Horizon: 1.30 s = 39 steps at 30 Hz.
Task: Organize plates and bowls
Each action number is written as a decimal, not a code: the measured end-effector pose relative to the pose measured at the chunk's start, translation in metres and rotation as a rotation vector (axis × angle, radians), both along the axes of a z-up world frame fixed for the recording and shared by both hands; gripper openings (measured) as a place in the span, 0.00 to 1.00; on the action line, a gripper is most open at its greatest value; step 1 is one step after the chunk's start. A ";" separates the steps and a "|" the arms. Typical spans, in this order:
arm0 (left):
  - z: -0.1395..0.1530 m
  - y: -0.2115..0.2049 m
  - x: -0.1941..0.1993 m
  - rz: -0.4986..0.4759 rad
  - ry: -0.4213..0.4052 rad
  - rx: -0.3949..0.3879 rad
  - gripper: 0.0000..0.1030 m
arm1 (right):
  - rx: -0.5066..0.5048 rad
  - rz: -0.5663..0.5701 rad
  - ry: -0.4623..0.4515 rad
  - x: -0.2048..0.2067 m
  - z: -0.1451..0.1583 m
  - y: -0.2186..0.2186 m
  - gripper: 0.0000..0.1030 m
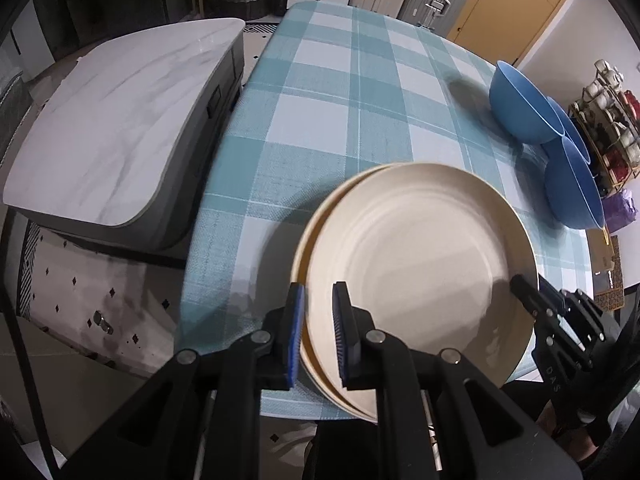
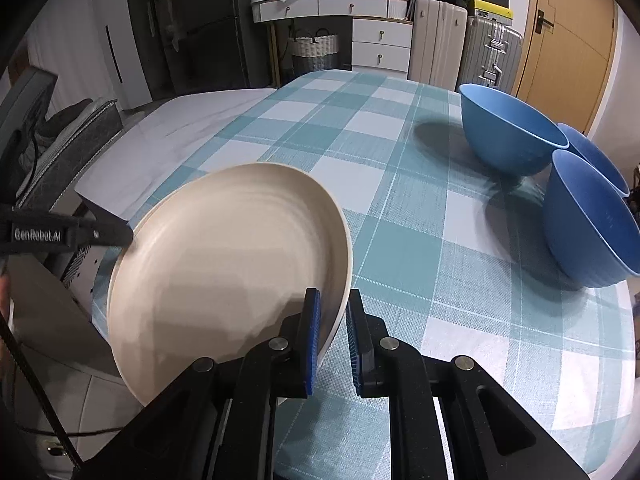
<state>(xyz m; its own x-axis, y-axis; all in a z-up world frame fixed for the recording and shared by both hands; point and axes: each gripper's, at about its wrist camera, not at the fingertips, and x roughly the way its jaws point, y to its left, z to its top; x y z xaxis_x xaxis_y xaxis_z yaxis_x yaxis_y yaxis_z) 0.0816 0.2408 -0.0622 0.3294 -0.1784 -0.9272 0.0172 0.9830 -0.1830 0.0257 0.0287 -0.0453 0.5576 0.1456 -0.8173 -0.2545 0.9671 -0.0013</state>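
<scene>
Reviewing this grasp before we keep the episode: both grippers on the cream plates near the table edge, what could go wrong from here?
1. The top plate sits offset on the lower plate, so it might slide when released.
2. Both plates overhang the near edge of the table; a nudge could tip them off.
3. The left gripper and right gripper pinch only thin rim, so the grip may slip. The three blue bowls look safely clear.
</scene>
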 end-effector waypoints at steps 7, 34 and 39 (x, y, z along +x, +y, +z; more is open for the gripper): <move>-0.009 0.015 -0.005 0.054 -0.019 0.037 0.23 | -0.043 0.069 0.045 -0.004 -0.010 0.010 0.17; -0.014 0.004 -0.006 0.023 0.005 -0.019 0.24 | 0.056 0.027 0.153 0.027 0.005 -0.008 0.18; -0.012 -0.001 -0.007 0.025 -0.014 0.014 0.26 | 0.099 0.039 0.156 0.026 0.007 -0.013 0.18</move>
<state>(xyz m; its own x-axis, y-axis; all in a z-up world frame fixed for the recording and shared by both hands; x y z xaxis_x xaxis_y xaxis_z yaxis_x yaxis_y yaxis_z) 0.0746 0.2399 -0.0745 0.3463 -0.1572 -0.9249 -0.0055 0.9855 -0.1696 0.0522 0.0156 -0.0382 0.4177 0.2488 -0.8738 -0.2810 0.9500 0.1362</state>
